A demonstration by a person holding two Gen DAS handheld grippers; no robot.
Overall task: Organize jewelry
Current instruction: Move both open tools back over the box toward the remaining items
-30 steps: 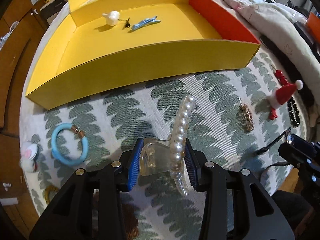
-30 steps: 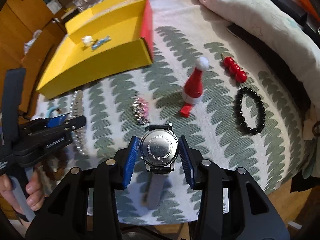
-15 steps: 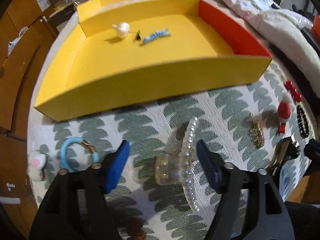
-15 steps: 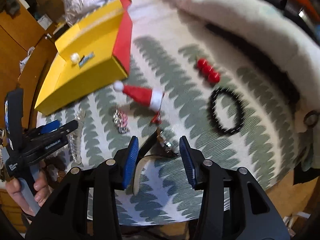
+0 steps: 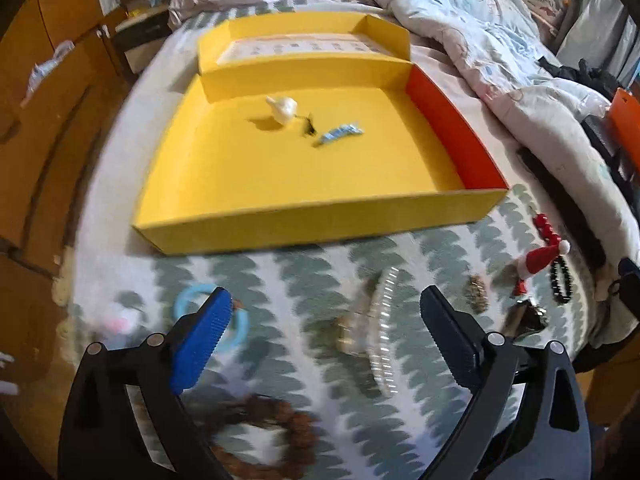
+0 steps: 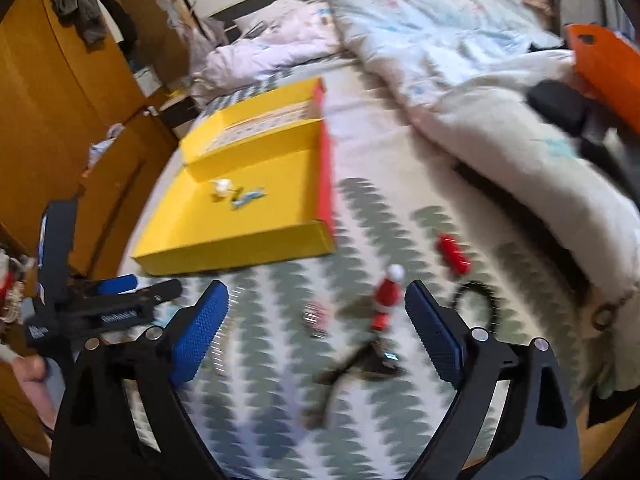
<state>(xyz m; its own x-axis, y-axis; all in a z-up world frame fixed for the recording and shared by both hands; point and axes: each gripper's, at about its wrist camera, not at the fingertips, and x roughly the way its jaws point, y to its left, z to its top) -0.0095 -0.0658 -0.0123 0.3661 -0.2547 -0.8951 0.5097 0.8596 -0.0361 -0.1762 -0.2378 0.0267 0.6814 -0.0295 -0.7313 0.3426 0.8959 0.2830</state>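
My left gripper [image 5: 324,332] is open and empty above the pearl hair claw [image 5: 380,336], which lies blurred on the leaf-patterned cloth. My right gripper [image 6: 316,328] is open and empty above the black watch [image 6: 368,364] lying on the cloth. The yellow box [image 5: 312,224] with a red side wall stands beyond, holding a white ornament [image 5: 284,108] and a blue hair clip [image 5: 340,132]. It also shows in the right wrist view [image 6: 240,252]. The left gripper shows at the left of the right wrist view [image 6: 120,300].
On the cloth lie a blue ring bracelet [image 5: 236,324], a brown bead bracelet [image 5: 264,436], a Santa-hat clip [image 5: 540,260], a black bead bracelet [image 5: 560,284], red beads [image 6: 452,256] and a small gold piece [image 5: 476,296]. Bedding [image 6: 480,100] lies right, wooden cabinets [image 6: 60,120] left.
Both grippers opened, let go of the pearl claw and the watch, and pulled up and back. Both items now lie on the cloth.
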